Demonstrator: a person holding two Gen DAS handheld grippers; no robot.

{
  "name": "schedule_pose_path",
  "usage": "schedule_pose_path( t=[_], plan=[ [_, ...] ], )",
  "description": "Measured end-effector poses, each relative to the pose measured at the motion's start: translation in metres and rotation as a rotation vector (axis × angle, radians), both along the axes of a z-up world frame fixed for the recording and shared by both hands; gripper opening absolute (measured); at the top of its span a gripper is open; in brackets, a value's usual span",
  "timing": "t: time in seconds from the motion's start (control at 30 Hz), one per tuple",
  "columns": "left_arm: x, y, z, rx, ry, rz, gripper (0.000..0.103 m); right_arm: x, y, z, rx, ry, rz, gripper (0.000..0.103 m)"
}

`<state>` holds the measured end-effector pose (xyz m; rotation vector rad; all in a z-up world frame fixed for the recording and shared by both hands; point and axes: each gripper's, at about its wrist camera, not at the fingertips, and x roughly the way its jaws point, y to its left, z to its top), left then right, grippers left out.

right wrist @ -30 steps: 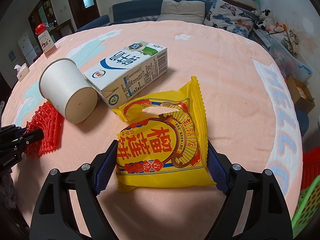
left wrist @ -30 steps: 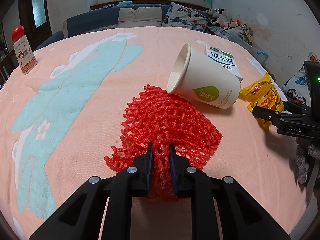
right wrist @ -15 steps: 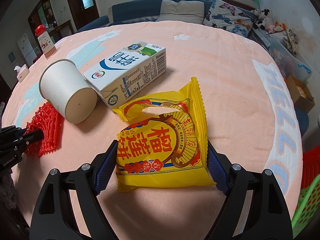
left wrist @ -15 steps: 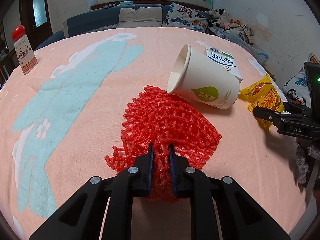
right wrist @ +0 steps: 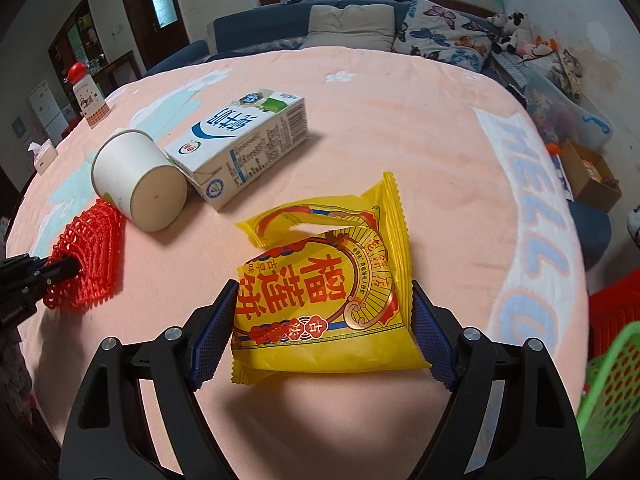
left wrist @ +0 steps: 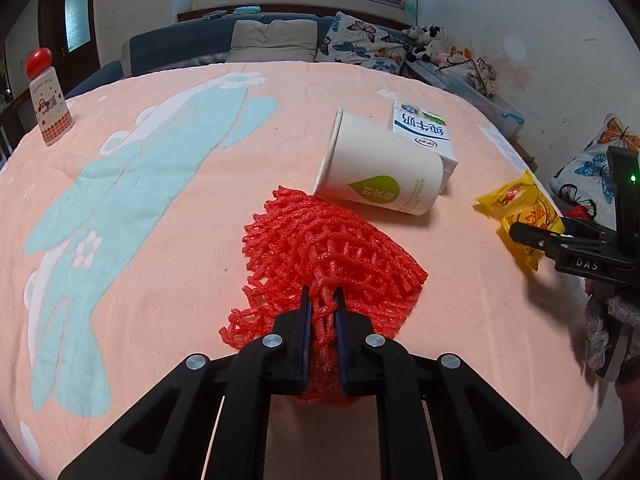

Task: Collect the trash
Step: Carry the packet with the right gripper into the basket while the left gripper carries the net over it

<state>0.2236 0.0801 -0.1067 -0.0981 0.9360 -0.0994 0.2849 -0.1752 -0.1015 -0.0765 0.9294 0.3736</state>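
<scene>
My left gripper is shut on a red foam net that lies on the peach table cloth. The net also shows in the right wrist view. A white paper cup lies on its side touching the net's far edge, beside a milk carton. My right gripper holds a yellow snack packet between its pads, lifted slightly off the cloth. The packet also shows in the left wrist view.
A bottle with a red cap stands at the far left. A green basket and a red basket sit below the table's right edge. A tissue box is at the left. A sofa with cushions is behind.
The right gripper has risen a little with the yellow packet. The left gripper stays shut on the red net and has hardly moved.
</scene>
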Motion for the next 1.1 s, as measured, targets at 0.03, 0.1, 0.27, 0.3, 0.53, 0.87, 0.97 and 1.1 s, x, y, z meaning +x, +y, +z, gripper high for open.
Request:
schedule_pose_path(
  t=[0.03, 0.1, 0.27, 0.3, 0.53, 0.87, 0.97, 1.1],
  plan=[
    [-0.003, 0.001, 0.001, -0.007, 0.0, 0.0, 0.01, -0.003, -0.003, 0.001, 0.001, -0.001, -0.005, 0.081],
    [-0.008, -0.001, 0.004, -0.009, -0.008, -0.004, 0.01, -0.009, -0.011, 0.005, 0.009, -0.009, -0.016, 0.081],
    [-0.025, -0.008, 0.02, -0.026, -0.038, -0.024, 0.01, -0.027, -0.03, 0.016, 0.031, -0.032, -0.039, 0.081],
    [-0.028, -0.01, 0.024, -0.03, -0.046, -0.031, 0.01, -0.031, -0.035, 0.017, 0.036, -0.036, -0.045, 0.081],
    [-0.04, -0.045, 0.049, -0.049, -0.101, -0.124, 0.01, -0.058, -0.07, 0.025, 0.057, -0.056, -0.1, 0.08],
    [-0.025, -0.129, 0.065, -0.091, -0.124, -0.32, 0.01, -0.099, -0.136, 0.04, 0.073, -0.095, -0.244, 0.08],
    [-0.021, -0.161, 0.069, -0.099, -0.124, -0.389, 0.01, -0.112, -0.164, 0.044, 0.066, -0.108, -0.311, 0.08],
    [-0.02, -0.207, 0.074, -0.099, -0.127, -0.485, 0.01, -0.129, -0.205, 0.045, 0.048, -0.114, -0.406, 0.08]
  ],
)
